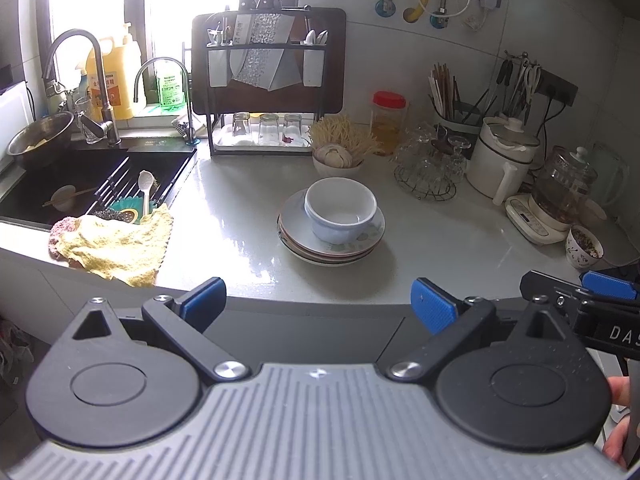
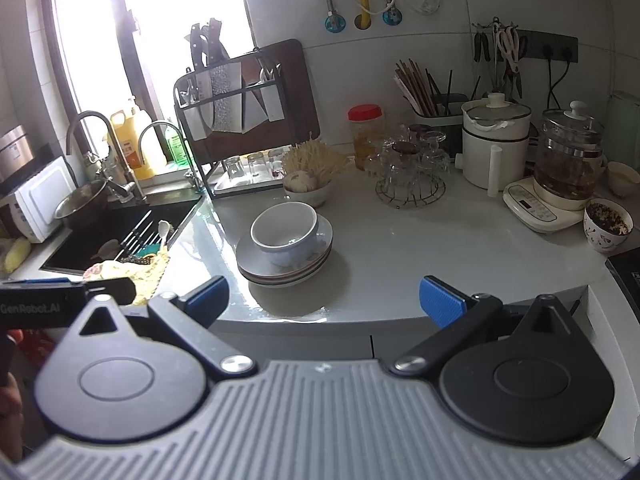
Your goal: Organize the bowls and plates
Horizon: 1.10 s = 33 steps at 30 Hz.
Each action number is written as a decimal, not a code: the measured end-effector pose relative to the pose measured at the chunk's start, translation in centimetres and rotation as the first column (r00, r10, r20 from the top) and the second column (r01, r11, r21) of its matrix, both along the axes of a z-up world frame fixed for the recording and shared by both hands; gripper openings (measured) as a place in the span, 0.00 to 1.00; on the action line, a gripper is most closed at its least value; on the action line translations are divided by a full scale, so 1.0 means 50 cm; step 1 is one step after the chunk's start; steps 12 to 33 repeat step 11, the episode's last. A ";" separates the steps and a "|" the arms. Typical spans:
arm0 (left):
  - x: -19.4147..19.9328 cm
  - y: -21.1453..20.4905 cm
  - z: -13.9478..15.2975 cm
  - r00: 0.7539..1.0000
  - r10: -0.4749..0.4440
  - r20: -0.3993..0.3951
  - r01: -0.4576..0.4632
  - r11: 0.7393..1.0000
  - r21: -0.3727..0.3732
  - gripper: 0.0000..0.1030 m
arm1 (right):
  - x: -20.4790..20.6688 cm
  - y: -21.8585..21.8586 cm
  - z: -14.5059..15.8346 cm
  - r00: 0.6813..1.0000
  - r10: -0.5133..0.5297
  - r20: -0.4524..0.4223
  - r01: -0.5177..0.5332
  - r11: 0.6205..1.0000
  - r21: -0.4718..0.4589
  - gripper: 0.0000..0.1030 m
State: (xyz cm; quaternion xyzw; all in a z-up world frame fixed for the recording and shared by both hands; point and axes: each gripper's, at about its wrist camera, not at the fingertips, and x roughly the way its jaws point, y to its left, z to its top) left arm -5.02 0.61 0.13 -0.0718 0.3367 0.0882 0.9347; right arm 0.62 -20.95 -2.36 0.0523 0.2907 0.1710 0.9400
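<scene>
I see the bowl sitting upright on top of the plates, a small stack at the centre of the frame on the pale desk. In the right wrist view the same bowl and plates sit centre-left. My left claw is at the bottom of the frame, spread wide with nothing between its blue pads, short of the desk edge and well apart from the stack. My right claw is likewise wide open and empty, hanging near the desk edge. Left of the stack, a yellow cloth drapes over the sink rim. Behind the stack stands a small bowl of garlic, a rack with knives, and a red-lidded jar.
</scene>
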 end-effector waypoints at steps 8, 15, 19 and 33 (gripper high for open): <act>-0.004 0.002 -0.001 1.000 0.003 0.003 -0.003 1.000 -0.003 0.97 | -0.003 -0.001 -0.001 1.000 0.000 0.006 0.000 1.000 0.000 1.00; -0.004 0.001 -0.002 1.000 0.006 0.004 -0.006 1.000 -0.004 0.97 | -0.004 0.000 -0.001 1.000 0.002 0.003 -0.002 1.000 0.000 1.00; -0.004 0.001 -0.002 1.000 0.006 0.004 -0.006 1.000 -0.004 0.97 | -0.004 0.000 -0.001 1.000 0.002 0.003 -0.002 1.000 0.000 1.00; -0.004 0.001 -0.002 1.000 0.006 0.004 -0.006 1.000 -0.004 0.97 | -0.004 0.000 -0.001 1.000 0.002 0.003 -0.002 1.000 0.000 1.00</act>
